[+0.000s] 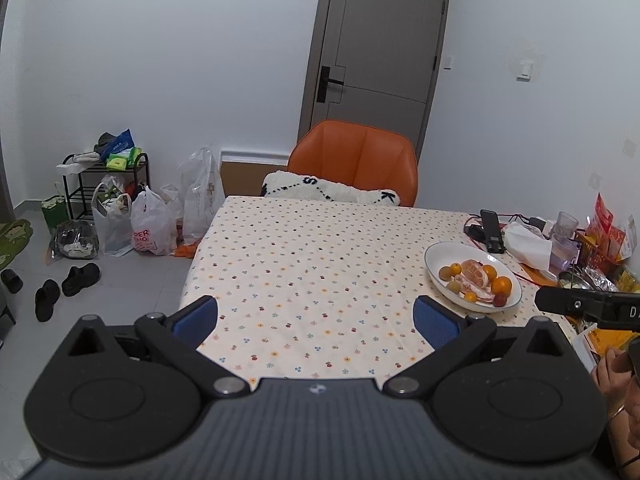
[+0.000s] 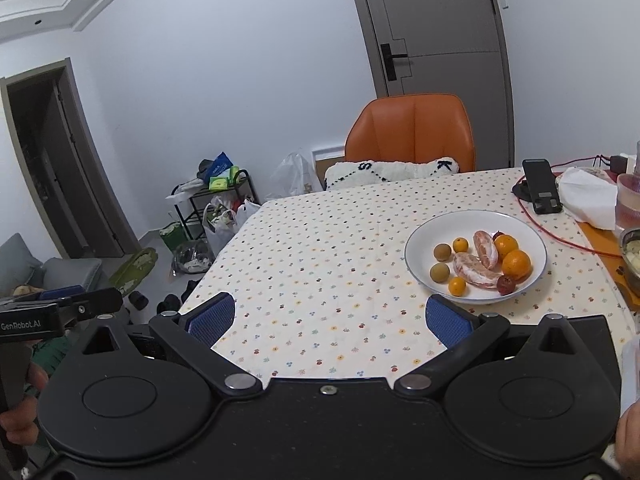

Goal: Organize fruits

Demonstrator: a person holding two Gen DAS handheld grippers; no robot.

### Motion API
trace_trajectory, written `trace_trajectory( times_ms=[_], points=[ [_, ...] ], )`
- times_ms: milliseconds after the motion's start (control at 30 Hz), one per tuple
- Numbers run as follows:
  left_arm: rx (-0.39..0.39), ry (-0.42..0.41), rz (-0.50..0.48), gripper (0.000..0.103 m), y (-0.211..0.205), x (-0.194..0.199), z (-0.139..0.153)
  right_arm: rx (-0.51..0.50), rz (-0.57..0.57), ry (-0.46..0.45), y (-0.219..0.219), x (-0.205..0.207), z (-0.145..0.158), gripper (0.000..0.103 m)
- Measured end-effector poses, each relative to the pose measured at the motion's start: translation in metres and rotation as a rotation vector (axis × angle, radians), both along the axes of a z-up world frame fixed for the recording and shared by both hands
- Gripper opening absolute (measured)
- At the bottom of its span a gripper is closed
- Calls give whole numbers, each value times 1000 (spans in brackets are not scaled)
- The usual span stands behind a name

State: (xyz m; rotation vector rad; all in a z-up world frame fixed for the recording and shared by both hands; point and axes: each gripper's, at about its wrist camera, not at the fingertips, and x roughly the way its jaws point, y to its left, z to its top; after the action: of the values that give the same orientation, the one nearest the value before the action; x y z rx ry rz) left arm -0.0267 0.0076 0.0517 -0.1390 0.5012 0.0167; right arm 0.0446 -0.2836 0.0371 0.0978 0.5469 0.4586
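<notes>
Ribbed blue pads spread wide; glossy round plate, peeled citrus.

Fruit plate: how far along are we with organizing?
Done: every visible fruit sits in the white plate, including the peeled citrus halves and oranges. In hand: nothing; left gripper and right gripper are open, empty. Left: can't tell.

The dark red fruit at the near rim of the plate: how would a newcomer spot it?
On the dotted tablecloth, find the white plate before the orange chair. At its near edge, by the end of a peeled citrus segment, lies the dark red fruit: small and rough-skinned, unlike the smooth oranges.
</notes>
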Motion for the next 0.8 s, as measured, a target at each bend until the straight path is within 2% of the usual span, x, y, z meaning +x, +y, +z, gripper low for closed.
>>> trace_trajectory(
  times_ms=[800],
  points=[
    [16, 10, 6, 103, 3, -1, -1, -7, 7, -4, 2, -2, 0, 103]
  ],
)
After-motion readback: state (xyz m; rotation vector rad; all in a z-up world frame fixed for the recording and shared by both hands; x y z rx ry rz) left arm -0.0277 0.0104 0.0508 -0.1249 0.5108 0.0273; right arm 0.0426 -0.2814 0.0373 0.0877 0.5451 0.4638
